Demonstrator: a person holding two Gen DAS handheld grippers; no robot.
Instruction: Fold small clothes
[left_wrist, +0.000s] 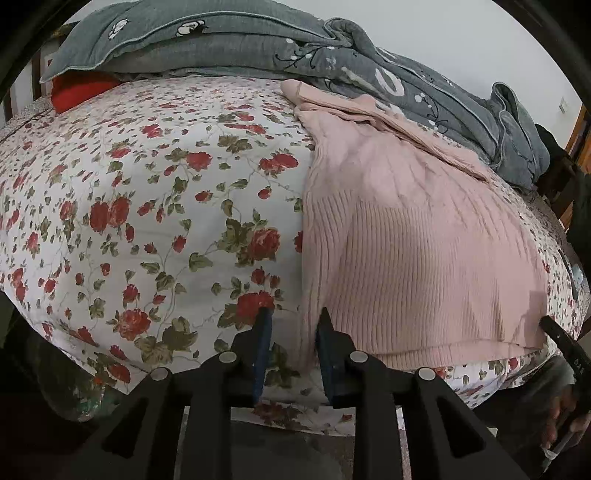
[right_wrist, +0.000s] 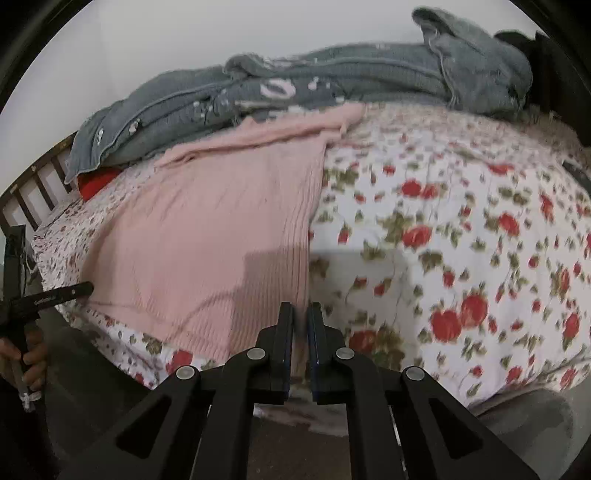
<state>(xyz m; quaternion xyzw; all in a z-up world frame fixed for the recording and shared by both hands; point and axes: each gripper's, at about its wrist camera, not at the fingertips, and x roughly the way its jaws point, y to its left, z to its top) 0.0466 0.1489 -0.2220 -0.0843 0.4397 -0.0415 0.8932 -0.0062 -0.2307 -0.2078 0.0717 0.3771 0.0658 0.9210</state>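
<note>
One pink sweater, lengthwise toward the quilt

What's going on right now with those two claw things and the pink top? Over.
Left gripper open, at pink sweater near-left corner. Right gripper nearly shut at its right edge; grip unconfirmed. Sweater flat on floral sheet. Grey quilt crowds the collar.

The pink sweater was a matt ribbed knit, the bed wore smooth rose-printed cotton-like cloth, the grey quilt looked soft and textured, and the left hand-held gripper was matt black plastic.
</note>
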